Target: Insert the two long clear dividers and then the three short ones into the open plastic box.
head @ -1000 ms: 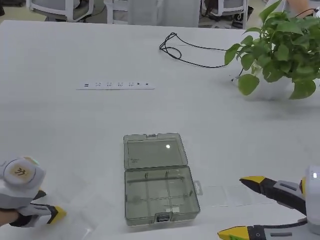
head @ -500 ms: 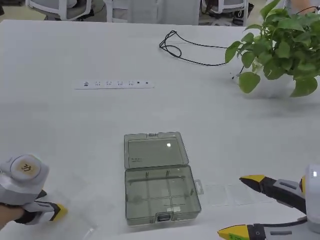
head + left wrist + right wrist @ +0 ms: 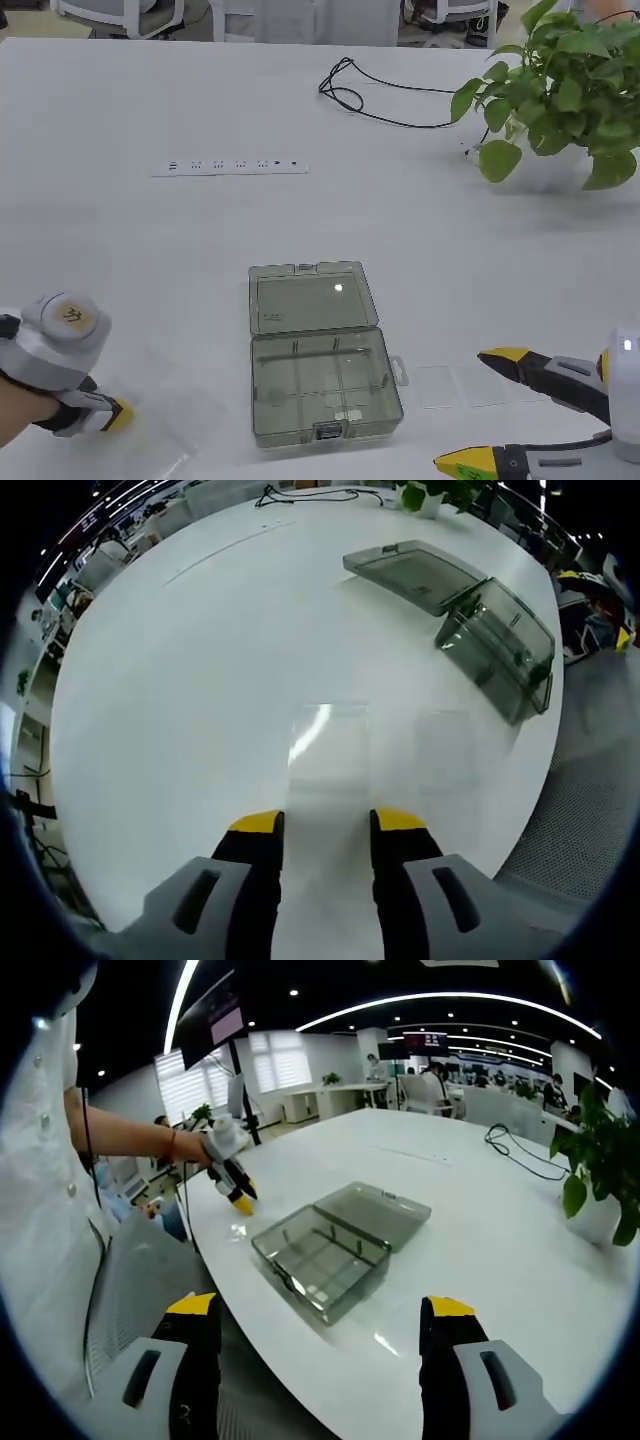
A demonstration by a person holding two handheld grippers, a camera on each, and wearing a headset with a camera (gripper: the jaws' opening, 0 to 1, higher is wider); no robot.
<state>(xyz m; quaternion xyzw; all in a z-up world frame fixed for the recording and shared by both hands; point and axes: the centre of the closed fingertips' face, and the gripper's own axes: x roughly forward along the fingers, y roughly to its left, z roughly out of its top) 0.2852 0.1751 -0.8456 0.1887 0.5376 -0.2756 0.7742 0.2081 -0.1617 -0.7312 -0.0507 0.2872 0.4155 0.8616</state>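
- Head view: plastic box (image 3: 262, 400) lies open on the white table (image 3: 120, 250), with its lid (image 3: 310, 300) folded flat on the far side.
- Two clear dividers (image 3: 455, 385) lie flat just beside the box on its right side, between the box and my right tongs (image 3: 480, 410).
- Right tongs: jaws spread wide, holding nothing and touching nothing. They sit well apart from the box and near the dividers on that side.
- Left tongs (image 3: 115, 415): positioned well to the left of the box, near the table edge.
- Left gripper view: two more clear sheets (image 3: 330, 740) lie flat side by side just ahead of my left tongs (image 3: 327, 825), with the box (image 3: 500, 645) beyond them. In the head view these sheets are too faint to make out.
- Left tongs state: jaws parted by a narrow gap, with nothing gripped. I cannot tell whether the tips touch the nearest sheet.
- Right gripper view: the box (image 3: 320, 1255) lies ahead between the jaws of the right tongs (image 3: 320, 1310), with the left tongs (image 3: 235, 1195) beyond it.
- Lines show inside the box base. I cannot tell whether these are fitted dividers.
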